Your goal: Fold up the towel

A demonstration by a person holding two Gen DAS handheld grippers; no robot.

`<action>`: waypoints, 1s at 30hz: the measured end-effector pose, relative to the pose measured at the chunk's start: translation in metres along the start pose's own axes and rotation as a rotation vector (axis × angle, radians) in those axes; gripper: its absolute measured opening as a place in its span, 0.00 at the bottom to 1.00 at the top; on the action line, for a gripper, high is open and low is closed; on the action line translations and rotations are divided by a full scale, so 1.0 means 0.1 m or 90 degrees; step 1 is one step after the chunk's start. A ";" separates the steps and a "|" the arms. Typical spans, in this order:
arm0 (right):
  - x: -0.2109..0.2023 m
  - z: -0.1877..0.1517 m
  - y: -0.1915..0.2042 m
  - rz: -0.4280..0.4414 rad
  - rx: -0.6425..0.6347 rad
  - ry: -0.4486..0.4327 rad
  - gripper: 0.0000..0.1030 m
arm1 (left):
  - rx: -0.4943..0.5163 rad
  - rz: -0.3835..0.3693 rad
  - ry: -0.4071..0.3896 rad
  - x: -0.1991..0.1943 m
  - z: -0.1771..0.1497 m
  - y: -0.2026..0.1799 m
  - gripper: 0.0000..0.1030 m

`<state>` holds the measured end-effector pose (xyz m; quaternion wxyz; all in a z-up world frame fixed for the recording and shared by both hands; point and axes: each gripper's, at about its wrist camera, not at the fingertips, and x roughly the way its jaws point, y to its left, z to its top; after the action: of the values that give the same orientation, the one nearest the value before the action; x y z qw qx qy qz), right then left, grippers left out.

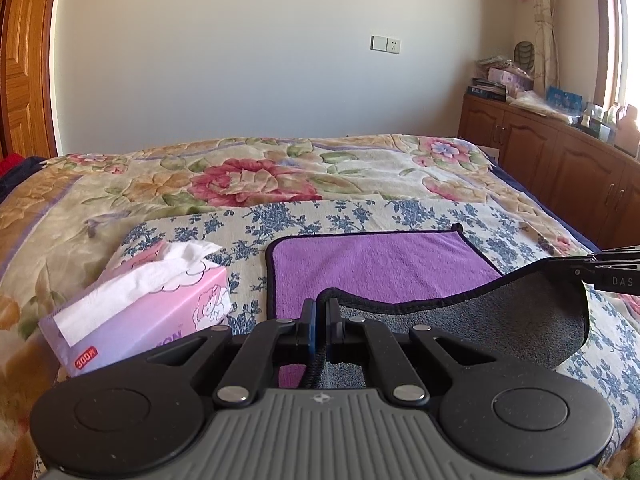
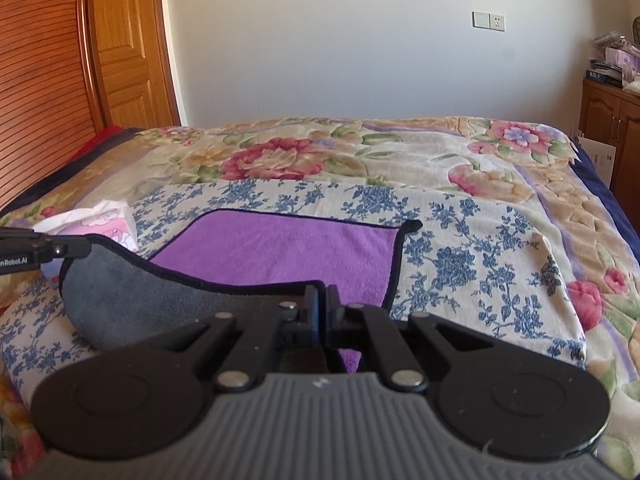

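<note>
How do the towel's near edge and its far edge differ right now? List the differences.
The near edge is lifted off the blue-flowered cloth and sags between the left gripper and right gripper, grey underside showing. The far edge lies flat on that cloth, purple side up. The near edge is pinched at both ends by shut jaws; the far edge is free. Both carry the same dark binding.
</note>
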<state>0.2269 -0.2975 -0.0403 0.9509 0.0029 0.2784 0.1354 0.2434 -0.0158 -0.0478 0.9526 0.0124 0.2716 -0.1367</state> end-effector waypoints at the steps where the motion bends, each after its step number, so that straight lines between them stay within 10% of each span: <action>1: 0.00 0.01 0.00 0.002 -0.001 -0.001 0.04 | 0.002 0.000 -0.001 0.01 0.01 0.00 0.05; 30: 0.18 0.27 -0.01 -0.005 -0.064 -0.023 0.04 | 0.012 0.013 -0.014 0.26 0.23 -0.01 0.05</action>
<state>0.2565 -0.2920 -0.0268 0.9552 -0.0437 0.2539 0.1456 0.2763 -0.0253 -0.0416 0.9568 0.0227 0.2593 -0.1297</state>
